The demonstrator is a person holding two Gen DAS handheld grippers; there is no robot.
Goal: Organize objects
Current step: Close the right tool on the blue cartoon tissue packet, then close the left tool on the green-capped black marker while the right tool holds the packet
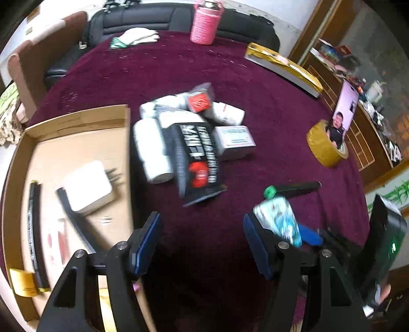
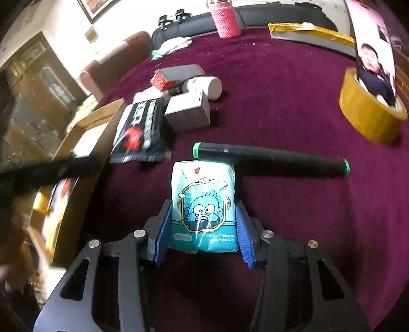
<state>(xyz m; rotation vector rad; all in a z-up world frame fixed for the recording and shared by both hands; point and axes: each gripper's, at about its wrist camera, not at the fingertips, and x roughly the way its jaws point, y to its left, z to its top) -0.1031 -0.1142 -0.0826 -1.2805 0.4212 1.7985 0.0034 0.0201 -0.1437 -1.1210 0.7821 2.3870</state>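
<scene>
**Tissue packet between the right tongs; open carton at left**

Right gripper [image 2: 202, 229]: blue pads set against both sides of a teal tissue packet [image 2: 203, 204], clamped on it, over the maroon tablecloth [image 2: 281, 102]. Just beyond the packet, a black marker with green ends [image 2: 268, 158], lying crosswise on the cloth.

Left gripper [image 1: 202, 242]: tongs apart, nothing between them, bare cloth below.

Cardboard box [image 1: 76, 122], open-topped, at the left edge of the table: inside, a white flat block [image 1: 88, 189], a black strip [image 1: 34, 229] along the left wall, another dark bar [image 1: 74, 217] set aslant, and a yellow packet [image 1: 24, 282] in the near corner.

Centre of the cloth, just right of the box: a loose heap containing a black sachet with red mark [image 1: 198, 158], white bottles [image 1: 150, 150], a grey carton [image 1: 234, 141] and a small box with a red end [image 1: 200, 98].

Far right: a roll of yellow tape [image 1: 326, 145] holding a propped photo card [image 1: 343, 112]. Far edge: a pink bottle [image 1: 205, 21], white gloves [image 1: 138, 37] and a gold-wrapped flat parcel [image 1: 283, 69]. Open cloth between heap and tape roll, and across the far half of the table.
</scene>
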